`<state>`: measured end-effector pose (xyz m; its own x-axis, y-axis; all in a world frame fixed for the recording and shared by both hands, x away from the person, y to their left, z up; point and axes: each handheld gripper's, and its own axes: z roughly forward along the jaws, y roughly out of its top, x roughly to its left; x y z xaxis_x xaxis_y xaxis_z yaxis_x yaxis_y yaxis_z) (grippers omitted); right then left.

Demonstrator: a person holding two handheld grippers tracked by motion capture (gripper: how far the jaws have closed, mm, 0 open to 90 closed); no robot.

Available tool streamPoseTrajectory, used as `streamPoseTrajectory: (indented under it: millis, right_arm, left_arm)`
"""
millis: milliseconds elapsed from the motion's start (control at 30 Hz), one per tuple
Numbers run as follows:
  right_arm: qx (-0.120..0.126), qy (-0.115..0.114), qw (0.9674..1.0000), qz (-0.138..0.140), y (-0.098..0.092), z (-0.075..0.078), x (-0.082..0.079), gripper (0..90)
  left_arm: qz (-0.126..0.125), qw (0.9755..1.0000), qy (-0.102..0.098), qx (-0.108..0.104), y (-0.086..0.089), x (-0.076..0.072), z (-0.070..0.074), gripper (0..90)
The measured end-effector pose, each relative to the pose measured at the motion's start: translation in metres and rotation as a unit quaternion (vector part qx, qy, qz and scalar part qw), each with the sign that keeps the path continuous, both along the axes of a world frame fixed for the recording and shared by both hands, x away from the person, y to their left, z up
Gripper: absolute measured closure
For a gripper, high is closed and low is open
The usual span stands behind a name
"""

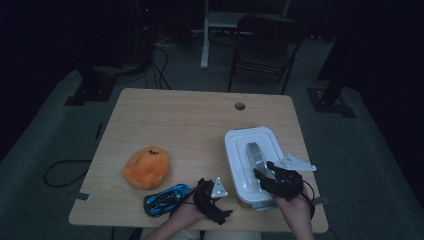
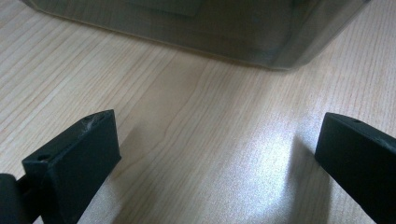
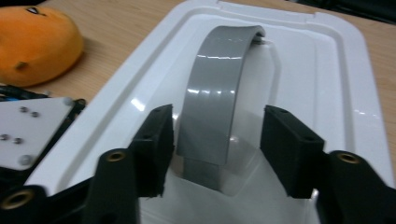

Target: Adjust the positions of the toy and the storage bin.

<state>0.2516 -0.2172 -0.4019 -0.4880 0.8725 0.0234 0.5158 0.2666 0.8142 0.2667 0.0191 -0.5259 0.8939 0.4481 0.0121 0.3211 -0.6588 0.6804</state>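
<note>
A white lidded box (image 1: 242, 142) stands at the table's near right, with a grey arched handle (image 1: 255, 156) on its lid. In the right gripper view the handle (image 3: 219, 93) rises between the jaws of my right gripper (image 3: 217, 140). The left pad sits against the handle's edge, while a gap remains at the right pad. My right gripper (image 1: 265, 173) reaches over the lid's near end. My left gripper (image 1: 220, 202) rests by the table's front edge, left of the box. Its jaws (image 2: 217, 144) stand wide apart over bare wood, facing the box's wall (image 2: 187, 28).
An orange plush toy (image 1: 147, 167) lies left of centre, and a blue toy car (image 1: 167, 198) sits just in front of it, beside my left hand. The plush (image 3: 37, 44) also appears in the right gripper view. A dark folding chair (image 1: 265, 45) stands behind the table (image 1: 190, 120).
</note>
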Motion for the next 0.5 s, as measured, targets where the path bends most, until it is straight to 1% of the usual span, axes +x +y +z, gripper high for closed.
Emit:
streamPoseTrajectory:
  millis: [133, 233, 300, 400, 433, 500]
  right_arm:
    - [0.007, 0.006, 0.9999, 0.007, 0.0006, -0.0007, -0.0003, 50.7]
    - [0.010, 0.011, 0.9999, 0.008, 0.0005, -0.0002, 0.0003, 51.5]
    - [0.007, 0.008, 0.9999, 0.007, 0.0013, 0.0000, 0.0006, 53.0]
    - [0.006, 0.010, 0.9999, 0.010, 0.0021, 0.0005, 0.0011, 53.3]
    - [0.001, 0.006, 1.0000, 0.007, 0.0029, 0.0005, 0.0015, 54.2]
    - [0.002, 0.008, 0.9999, 0.008, 0.0025, 0.0002, 0.0024, 54.7]
  left_arm:
    - [0.000, 1.0000, 0.000, 0.000, 0.0000, 0.0000, 0.0000, 0.4]
    - [0.000, 1.0000, 0.000, 0.000, 0.0000, 0.0000, 0.0000, 0.4]
    - [0.000, 1.0000, 0.000, 0.000, 0.0000, 0.0000, 0.0001, 0.4]
    - [0.000, 1.0000, 0.000, 0.000, 0.0000, 0.0000, 0.0000, 0.4]
    - [0.000, 1.0000, 0.000, 0.000, 0.0000, 0.0001, 0.0001, 0.4]
    - [-0.001, 1.0000, 0.000, 0.001, 0.0001, 0.0001, 0.0001, 0.4]
